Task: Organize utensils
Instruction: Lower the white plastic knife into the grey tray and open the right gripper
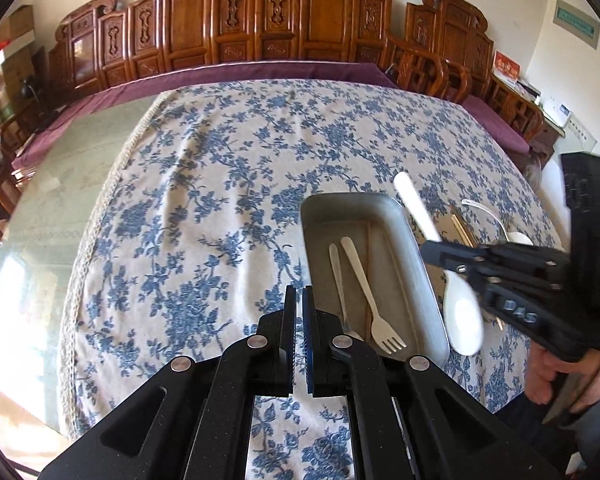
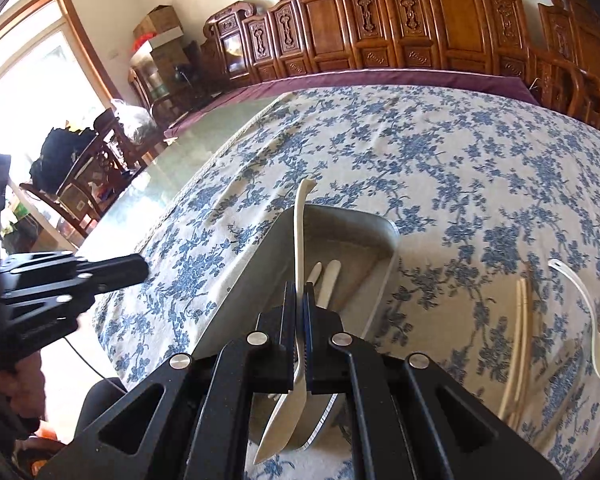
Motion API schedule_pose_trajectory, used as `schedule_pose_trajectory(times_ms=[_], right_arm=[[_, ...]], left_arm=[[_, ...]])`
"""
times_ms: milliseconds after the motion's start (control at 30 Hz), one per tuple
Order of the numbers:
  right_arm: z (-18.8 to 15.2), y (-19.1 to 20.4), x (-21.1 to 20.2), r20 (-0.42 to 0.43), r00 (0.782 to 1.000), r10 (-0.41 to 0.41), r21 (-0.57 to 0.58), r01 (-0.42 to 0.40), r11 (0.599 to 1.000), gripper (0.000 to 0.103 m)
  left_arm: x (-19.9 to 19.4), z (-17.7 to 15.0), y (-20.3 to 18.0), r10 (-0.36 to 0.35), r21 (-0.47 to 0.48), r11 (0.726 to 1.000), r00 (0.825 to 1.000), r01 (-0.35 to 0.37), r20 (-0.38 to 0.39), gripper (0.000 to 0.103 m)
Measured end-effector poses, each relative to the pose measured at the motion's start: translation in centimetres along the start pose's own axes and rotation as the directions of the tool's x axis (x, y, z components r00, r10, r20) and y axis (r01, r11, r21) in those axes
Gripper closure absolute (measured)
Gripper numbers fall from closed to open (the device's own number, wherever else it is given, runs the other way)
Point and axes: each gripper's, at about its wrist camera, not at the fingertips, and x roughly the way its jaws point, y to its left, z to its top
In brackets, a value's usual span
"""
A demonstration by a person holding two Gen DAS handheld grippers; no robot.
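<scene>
A white spoon (image 2: 299, 236) is clamped in my right gripper (image 2: 299, 289), handle pointing away and bowl toward the camera, hanging over the metal tray (image 2: 352, 236). From the left wrist view this spoon (image 1: 416, 204) and the right gripper (image 1: 432, 246) sit over the right rim of the tray (image 1: 348, 208). In the tray lie two metal forks (image 1: 364, 280) and a thin chopstick. My left gripper (image 1: 299, 292) is shut with nothing in it, above the cloth just left of the tray. A second white spoon (image 2: 580, 300) and pale chopsticks (image 2: 520, 340) lie on the cloth to the tray's right.
A blue floral cloth (image 1: 220, 200) covers the table, with bare glass tabletop (image 1: 60, 208) on its left. Carved wooden chairs (image 1: 260, 20) line the far side. A person's hand (image 1: 548, 372) holds the right gripper's handle.
</scene>
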Motion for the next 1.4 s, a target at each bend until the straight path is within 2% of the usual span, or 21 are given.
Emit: schedule_pose_trajectory(times_ms=[500,767,1033,1100,1400], right_arm=[[0.4,0.3,5.4,-0.066,0.998,-0.002,0.038,0.005,0.999,0.099],[0.3,0.4,5.7,-0.07,0.998,0.004,0.039,-0.001,0.999,0.095],[-0.3,-0.4,1.4,-0.005,1.0,-0.016,0.007,0.016,1.0,0.095],[-0.7,-1.0,-0.3,0.016,0.999,-0.028,-0.001,0.028,1.0,0.095],[-3.3,-5.6,-7.8,0.083,0.988,-0.13,0.004,0.131,0.991,0.095]], left_arm=[[-1.7,-0.3,1.1,0.006,-0.016,1.0,1.0,-0.006,0.025,0.101],[-2.1,-0.2,0.6,0.007,-0.012,1.0,1.0,-0.006,0.028,0.101],[-2.0,-0.2,-0.5,-0.002,0.0,1.0,1.0,0.002,0.027,0.099],[-1.9,-0.2,-1.2,-0.01,0.006,1.0,1.0,0.01,0.027,0.09],[-1.0,-0.2,-5.5,-0.063,0.045,0.997,0.998,0.062,0.023,0.066]])
